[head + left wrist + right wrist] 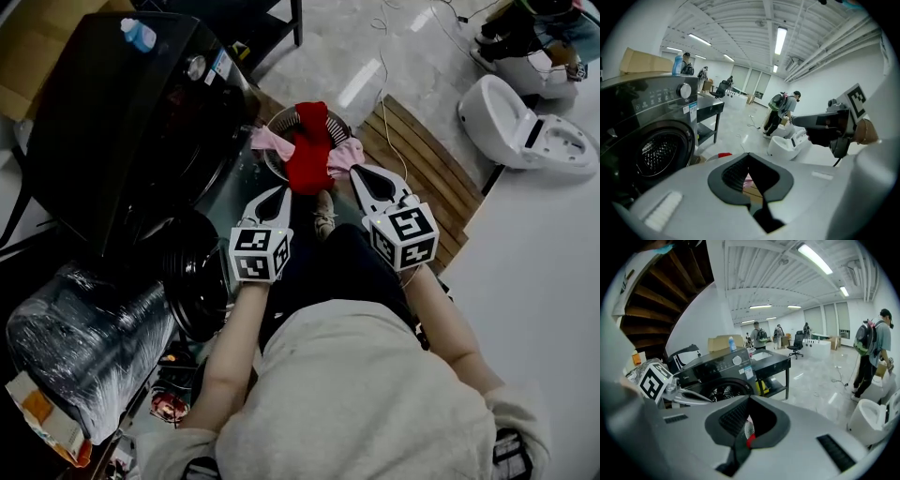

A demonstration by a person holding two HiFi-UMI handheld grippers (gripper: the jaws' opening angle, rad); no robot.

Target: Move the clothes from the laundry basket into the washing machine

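The left gripper (278, 194) (749, 155) has its jaws fully together, with nothing between them. The right gripper (362, 174) (749, 399) is in the same condition: jaws together, empty. Both point down toward the round wire laundry basket (339, 128) without touching it.

The basket stands on the floor, just beside the black front-loading washing machine (122, 122) and touching the slatted wooden board (422, 159). A red garment (309, 150) and a pink garment (272, 142) hang over the basket rim. The machine's round door (195, 281) is open.
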